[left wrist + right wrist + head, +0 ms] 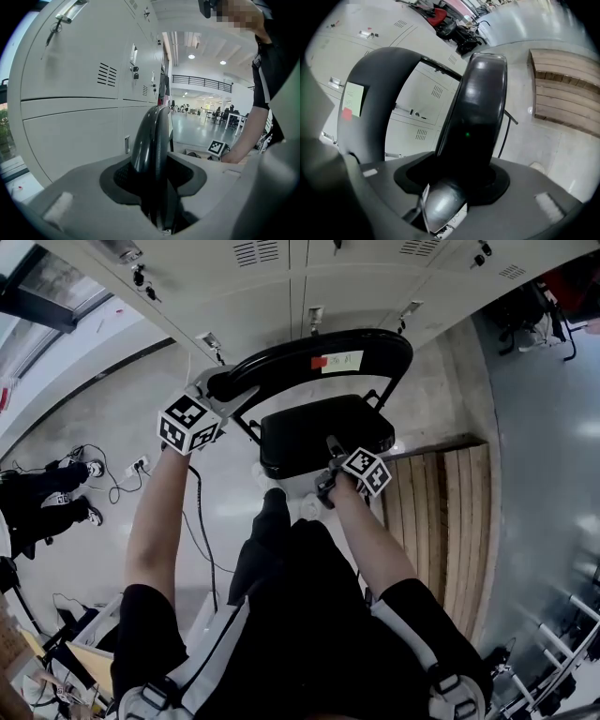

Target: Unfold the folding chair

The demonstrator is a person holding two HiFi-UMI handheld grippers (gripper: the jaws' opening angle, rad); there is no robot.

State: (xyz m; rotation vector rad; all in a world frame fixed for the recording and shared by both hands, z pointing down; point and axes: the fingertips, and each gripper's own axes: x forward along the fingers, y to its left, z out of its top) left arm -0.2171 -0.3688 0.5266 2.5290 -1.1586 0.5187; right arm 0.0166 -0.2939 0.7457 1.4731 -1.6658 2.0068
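Head view: both claws are on the folding chair (323, 399), which stands right against the grey lockers (281, 282).

Left claw (218, 387): clamped on the left end of the black curved backrest (309, 345). In the left gripper view the band comes up edge-on out of the gap and fills it, with a pad on each side. Jaws sit partway closed, only as wide as the band. Locker doors are close on that claw's left. Its marker cube (190, 423) sits behind the jaws, toward my forearm.

Right claw (334, 457): clamped on the near edge of the black padded seat (319, 427). In the right gripper view the seat rises straight out between the jaws, pads tight on it, and the gap is about half open to fit the padding. A silvery rounded part shows low in the gap; I can't tell what it is. The backrest arcs up and left of this claw. A pale yellow note (342, 360) is stuck to it, with a small red tag (320, 362) just beside the note.

The right claw is lower and nearer to me than the left, with the seat between them and the backrest above.

Around: a wooden slatted platform (450, 512) lies on the floor right of the right claw. A black cable (200, 521) hangs down below the left claw. Another person's legs (47, 488) are well off to its left, near a power strip (138, 465).
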